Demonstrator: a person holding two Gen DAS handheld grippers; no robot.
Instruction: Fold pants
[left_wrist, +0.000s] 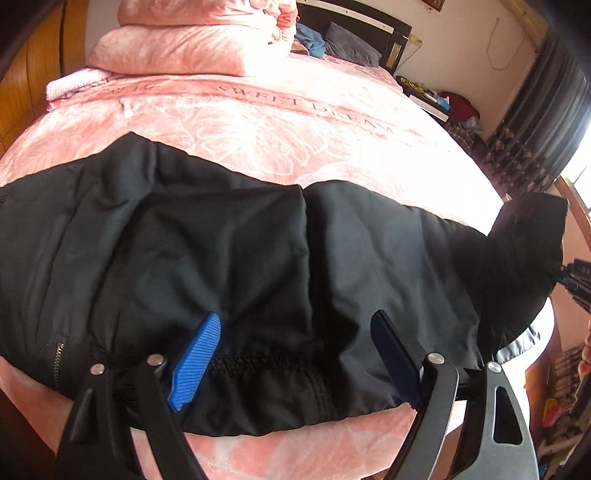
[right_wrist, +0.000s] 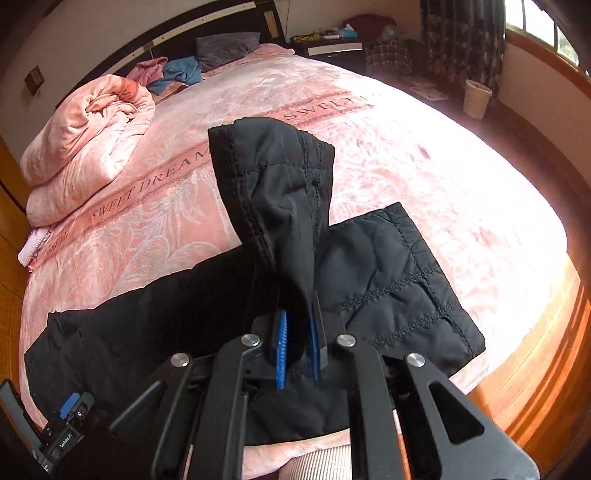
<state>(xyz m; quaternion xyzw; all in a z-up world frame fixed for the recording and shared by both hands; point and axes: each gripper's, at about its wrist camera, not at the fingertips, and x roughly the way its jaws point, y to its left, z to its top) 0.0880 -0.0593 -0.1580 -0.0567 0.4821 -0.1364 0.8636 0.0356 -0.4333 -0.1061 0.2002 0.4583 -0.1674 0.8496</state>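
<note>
Matt black quilted cloth pants (left_wrist: 229, 243); plush pink bedspread (left_wrist: 258, 122); ribbed blue plastic pads (left_wrist: 197, 358).

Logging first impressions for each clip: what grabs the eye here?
The black pants sprawl across the near edge of the pink bedspread. The right tool pinches one hem and holds it up, while the left tool hangs open over the fabric.

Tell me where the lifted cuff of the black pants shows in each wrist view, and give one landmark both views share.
Left wrist: the lifted cuff rises at the far right edge, above the flat pants.
Right wrist: the lifted cuff stands at centre, pinched in the right gripper.
Shared landmark: the SWEET DREAM lettering on the pink bedspread.
</note>
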